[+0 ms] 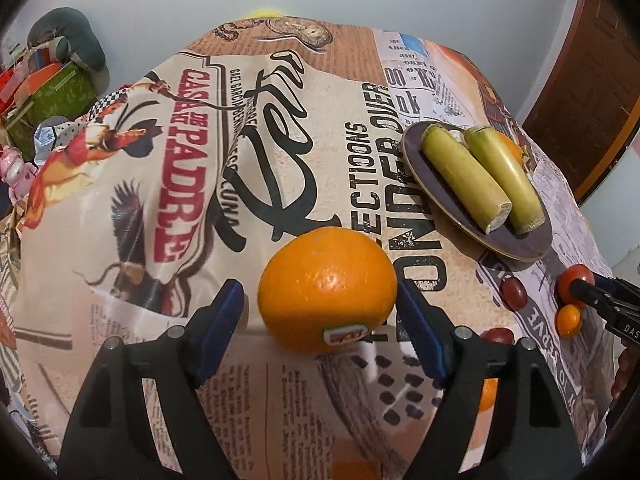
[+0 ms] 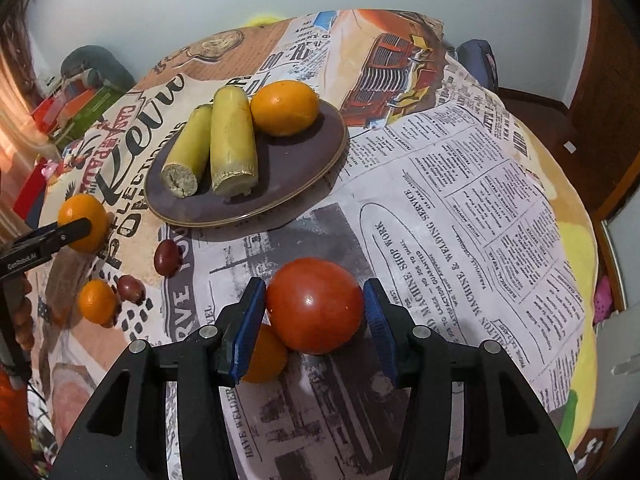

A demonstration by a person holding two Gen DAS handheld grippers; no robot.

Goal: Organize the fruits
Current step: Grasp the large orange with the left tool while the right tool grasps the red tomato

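Observation:
My left gripper (image 1: 320,300) is open around a large orange (image 1: 326,290) with a sticker; the pads stand just off its sides. It also shows in the right wrist view (image 2: 82,222). My right gripper (image 2: 314,306) is open around a red tomato (image 2: 316,306) on the table, pads close beside it. A brown plate (image 2: 296,160) holds two cut sugarcane pieces (image 2: 232,136) and an orange (image 2: 285,108). The plate also shows in the left wrist view (image 1: 476,224).
A small orange (image 2: 264,354) lies under my right gripper's left finger. Another small orange (image 2: 97,302) and two dark red fruits (image 2: 166,257) lie left of the tomato. Clutter and boxes (image 1: 52,88) stand beyond the table's left edge. A printed cloth (image 2: 460,184) covers the table.

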